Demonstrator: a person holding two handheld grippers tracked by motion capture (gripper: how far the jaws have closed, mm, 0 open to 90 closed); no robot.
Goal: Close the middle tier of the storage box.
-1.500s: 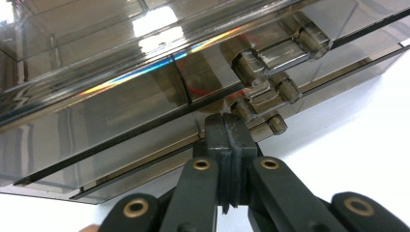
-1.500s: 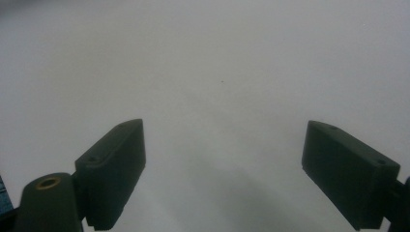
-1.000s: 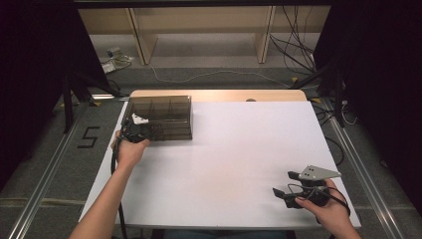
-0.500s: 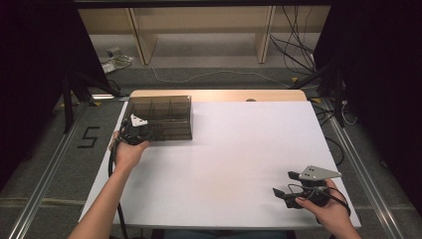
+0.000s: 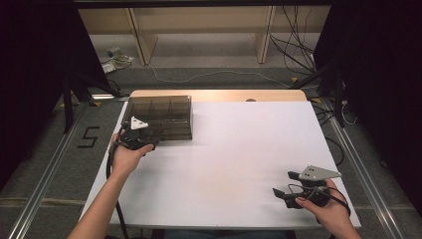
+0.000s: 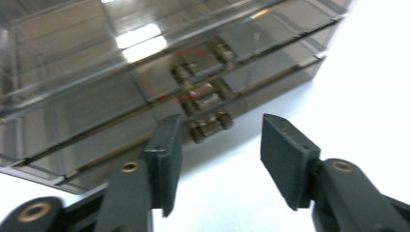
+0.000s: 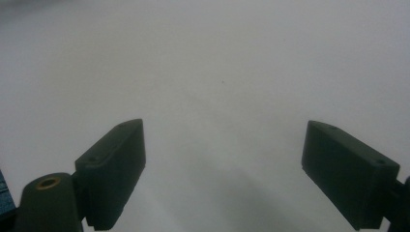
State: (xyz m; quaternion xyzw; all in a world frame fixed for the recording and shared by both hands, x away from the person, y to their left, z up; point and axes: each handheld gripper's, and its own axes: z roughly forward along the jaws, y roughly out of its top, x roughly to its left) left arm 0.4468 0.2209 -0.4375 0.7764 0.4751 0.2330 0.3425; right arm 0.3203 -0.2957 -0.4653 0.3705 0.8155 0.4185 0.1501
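A smoky see-through plastic box (image 5: 161, 115) with its lid down sits at the back left of the white table (image 5: 239, 144). My left gripper (image 5: 142, 134) is at the box's front edge. In the left gripper view it (image 6: 220, 145) stands open, its jaws just short of the box (image 6: 145, 72) on either side of the front latch (image 6: 205, 104), gripping nothing. My right gripper (image 5: 282, 183) rests low near the front right corner of the table. In the right gripper view it (image 7: 222, 159) is wide open over bare white tabletop.
A strip of bare wood (image 5: 219, 94) runs along the table's far edge. Cables (image 5: 298, 55) and shelf legs stand on the floor behind. A "5" (image 5: 88, 137) is marked on the floor at the left. Metal rails run along both sides.
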